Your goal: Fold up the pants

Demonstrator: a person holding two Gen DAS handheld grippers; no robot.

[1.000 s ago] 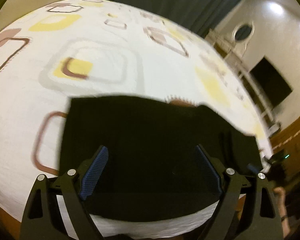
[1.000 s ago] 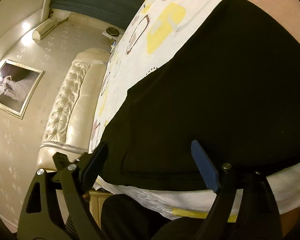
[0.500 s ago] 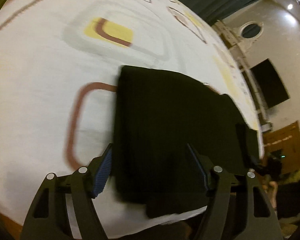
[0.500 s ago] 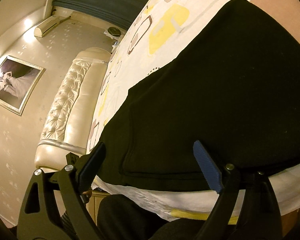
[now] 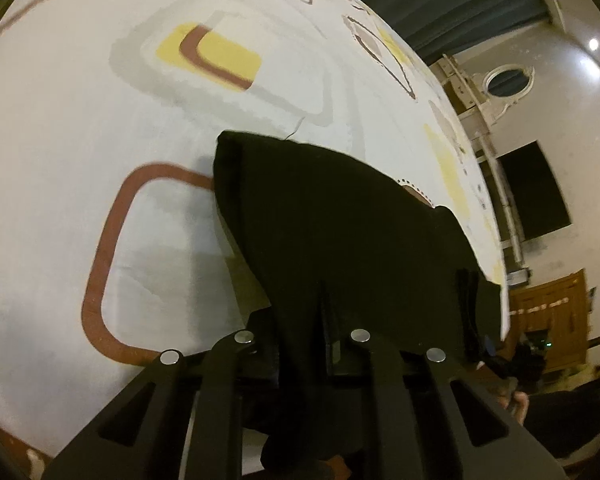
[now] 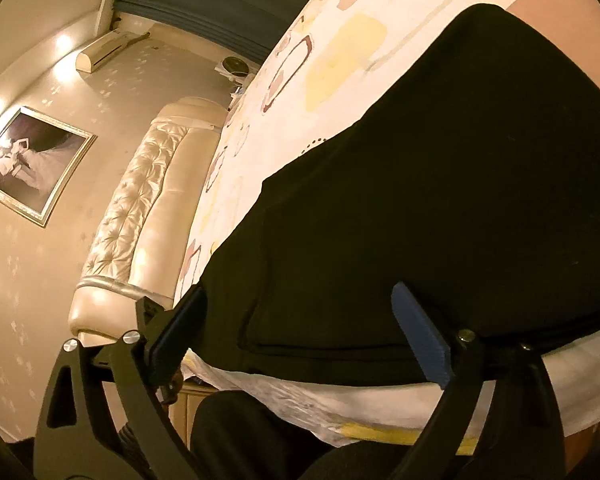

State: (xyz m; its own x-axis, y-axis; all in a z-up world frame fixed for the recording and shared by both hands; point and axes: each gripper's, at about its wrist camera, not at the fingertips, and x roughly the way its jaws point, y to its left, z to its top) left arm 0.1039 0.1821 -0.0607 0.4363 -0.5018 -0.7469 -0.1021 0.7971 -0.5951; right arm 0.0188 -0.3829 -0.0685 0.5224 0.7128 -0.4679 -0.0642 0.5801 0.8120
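- Left wrist view: the left gripper [image 5: 300,344] has its fingers pinched tight on a fold of the black pants [image 5: 340,232]; the cloth rises from the lower centre of the frame, bunched between the two arms
- From that pinch the pants spread up and to the right across the bed sheet [image 5: 80,120], their far corner near the middle of the frame
- Right wrist view: the right gripper [image 6: 300,332] has its fingers wide apart and opening further; the blue fingers [image 6: 420,340] stand over the near hem of the pants [image 6: 440,200], with cloth lying in the gap but seemingly not pressed, though the dark fabric makes contact hard to judge
- The sheet is white with yellow, brown and grey rounded squares
- A padded cream headboard [image 6: 140,208] and a framed picture [image 6: 32,164] fill the left of the right wrist view
- A dark screen [image 5: 532,196] hangs on the wall at right in the left wrist view, below a teal curtain [image 5: 440,0]
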